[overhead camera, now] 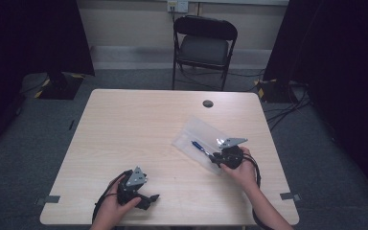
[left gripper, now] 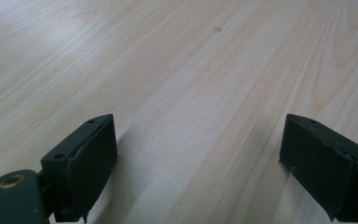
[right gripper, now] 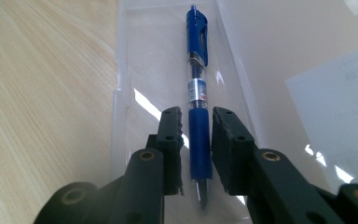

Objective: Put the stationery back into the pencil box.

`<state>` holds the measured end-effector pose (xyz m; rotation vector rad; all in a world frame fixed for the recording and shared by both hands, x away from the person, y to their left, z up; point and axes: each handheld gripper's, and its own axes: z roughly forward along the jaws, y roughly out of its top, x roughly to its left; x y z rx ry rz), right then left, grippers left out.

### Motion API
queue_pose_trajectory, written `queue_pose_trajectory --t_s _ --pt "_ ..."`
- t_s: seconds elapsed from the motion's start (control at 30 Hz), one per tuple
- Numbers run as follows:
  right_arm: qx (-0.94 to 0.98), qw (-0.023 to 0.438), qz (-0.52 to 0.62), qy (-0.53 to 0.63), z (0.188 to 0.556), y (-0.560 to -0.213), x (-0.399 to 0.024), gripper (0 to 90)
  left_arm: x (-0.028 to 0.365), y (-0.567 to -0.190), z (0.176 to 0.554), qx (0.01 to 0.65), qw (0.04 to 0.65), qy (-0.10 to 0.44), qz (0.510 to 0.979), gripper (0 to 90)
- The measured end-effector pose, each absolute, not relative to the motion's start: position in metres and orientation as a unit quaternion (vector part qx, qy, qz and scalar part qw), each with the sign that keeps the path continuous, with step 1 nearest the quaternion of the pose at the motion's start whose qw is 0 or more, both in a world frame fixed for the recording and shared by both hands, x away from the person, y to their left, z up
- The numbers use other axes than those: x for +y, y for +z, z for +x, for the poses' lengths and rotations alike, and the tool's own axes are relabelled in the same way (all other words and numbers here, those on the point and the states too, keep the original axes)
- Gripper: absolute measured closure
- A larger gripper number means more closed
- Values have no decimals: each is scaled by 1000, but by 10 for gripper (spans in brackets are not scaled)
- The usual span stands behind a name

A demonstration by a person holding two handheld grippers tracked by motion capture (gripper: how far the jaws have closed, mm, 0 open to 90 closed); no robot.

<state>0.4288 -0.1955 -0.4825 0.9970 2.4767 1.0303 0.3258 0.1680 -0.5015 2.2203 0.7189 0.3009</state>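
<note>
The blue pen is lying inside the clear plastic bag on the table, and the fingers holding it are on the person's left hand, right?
Not quite. The blue pen does lie in the clear plastic bag on the table, but the fingers around it belong to the right gripper, as the high view shows.

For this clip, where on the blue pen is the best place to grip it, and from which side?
Grip the blue pen at its rubber sleeve near the tip, coming in along its length from the tip end, one jaw on each long side. The right gripper already straddles that sleeve. The pen lies flat in the clear bag, so the straight barrel suits this grip.
</note>
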Motion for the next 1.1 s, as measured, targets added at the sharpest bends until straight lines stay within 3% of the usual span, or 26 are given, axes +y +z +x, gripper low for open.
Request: queue_pose_trajectory --t_s 0.67,0.87,1.1 --pt "850 151 340 374 421 -465 -197 624 168 -501 326 282 384 118 871 106" --pt "843 145 351 381 417 -459 -193 451 168 -501 326 282 384 118 871 106" --pt "843 138 344 391 412 -455 -191 334 168 -501 326 282 384 118 871 106"
